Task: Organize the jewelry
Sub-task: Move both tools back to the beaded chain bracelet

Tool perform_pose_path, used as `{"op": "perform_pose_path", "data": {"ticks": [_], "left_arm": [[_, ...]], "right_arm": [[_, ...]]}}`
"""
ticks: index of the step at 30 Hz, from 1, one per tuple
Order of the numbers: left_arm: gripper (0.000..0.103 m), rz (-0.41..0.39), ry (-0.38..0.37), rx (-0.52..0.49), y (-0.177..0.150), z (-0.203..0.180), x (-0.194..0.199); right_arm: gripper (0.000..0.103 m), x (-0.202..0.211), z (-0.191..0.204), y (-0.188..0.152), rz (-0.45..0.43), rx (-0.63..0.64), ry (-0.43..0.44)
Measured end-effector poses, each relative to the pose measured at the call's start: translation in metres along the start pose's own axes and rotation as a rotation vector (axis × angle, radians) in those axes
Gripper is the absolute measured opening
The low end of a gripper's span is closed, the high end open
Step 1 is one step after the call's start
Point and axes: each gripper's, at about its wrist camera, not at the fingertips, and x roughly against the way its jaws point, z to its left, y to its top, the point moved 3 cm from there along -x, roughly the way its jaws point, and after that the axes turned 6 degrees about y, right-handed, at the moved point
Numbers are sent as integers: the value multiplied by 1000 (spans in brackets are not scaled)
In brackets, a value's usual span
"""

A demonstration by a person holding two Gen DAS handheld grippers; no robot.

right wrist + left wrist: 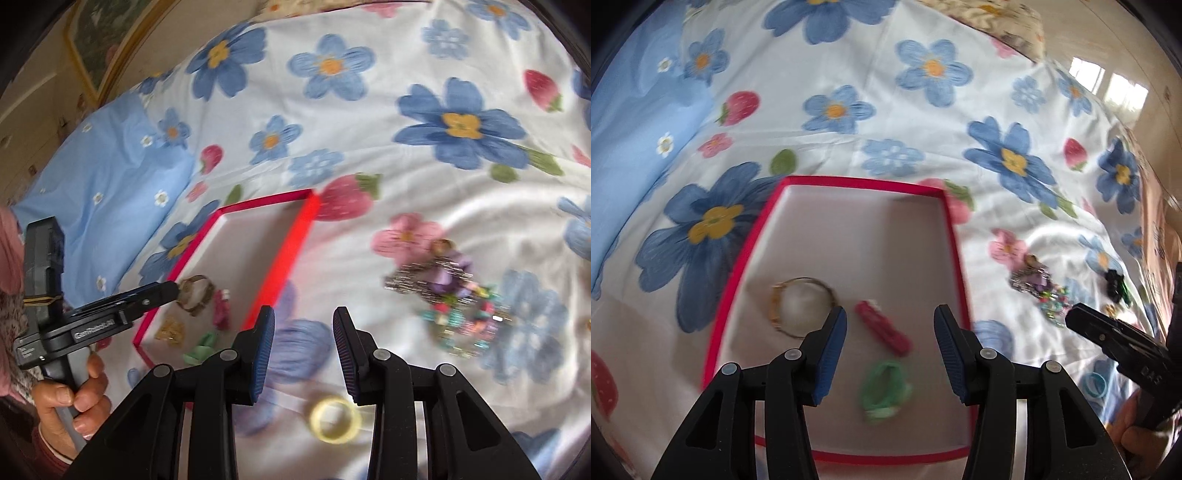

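Left tool (890, 321): black arms, blue ribbed pads (833, 341), tilted downward. Jaws stand apart, nothing between them. Right tool (303, 325): same build, also angled down, jaws parted and empty, pads (264, 354) gripping nothing. Person's left hand (72, 402) wraps the left tool's grey handle, fingers curled round it, pink sleeve behind. Both views motion-blurred.

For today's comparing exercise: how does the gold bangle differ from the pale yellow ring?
The gold bangle lies inside the red-rimmed tray; the pale yellow ring lies outside it on the flowered bedsheet. The bangle is a thin, dark gold hoop; the ring is a broad, pale yellow band. Both are round, open hoops lying free.
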Motion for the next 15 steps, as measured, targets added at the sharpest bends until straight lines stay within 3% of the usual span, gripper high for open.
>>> {"op": "perform_pose_path", "data": {"ticks": [15], "left_arm": [[49, 33, -51, -125, 6, -69, -17]], "right_arm": [[36, 52, -75, -16, -49, -100, -124]]}}
